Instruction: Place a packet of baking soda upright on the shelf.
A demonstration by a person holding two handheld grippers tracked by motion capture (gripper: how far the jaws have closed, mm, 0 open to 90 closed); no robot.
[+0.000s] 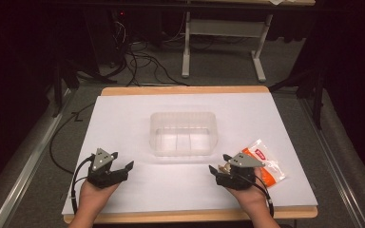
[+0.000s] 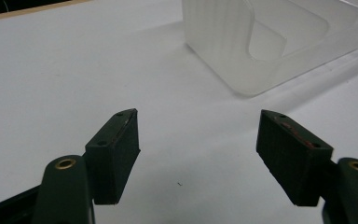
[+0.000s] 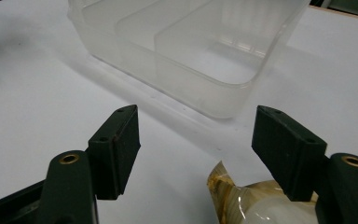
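A clear plastic container sits at the middle of the white table top, its inside split by low dividers into compartments. Near the right edge lies an orange-and-clear snack packet with a red label, flat on the white surface, to the right of the container and apart from it.

The right gripper rests at the near right of the table, just left of that packet, held in the person's right hand. Its jaws stand wide apart and grip nothing. In the right gripper view, a crinkled clear wrapper with something pale and brownish inside lies low between the jaws, close under the right-hand one; whether it touches that jaw is hard to say. The container's near corner stands just beyond the jaw tips.

The left gripper sits at the near left, in the left hand, jaws wide and empty over bare table, with the container farther off to its right.
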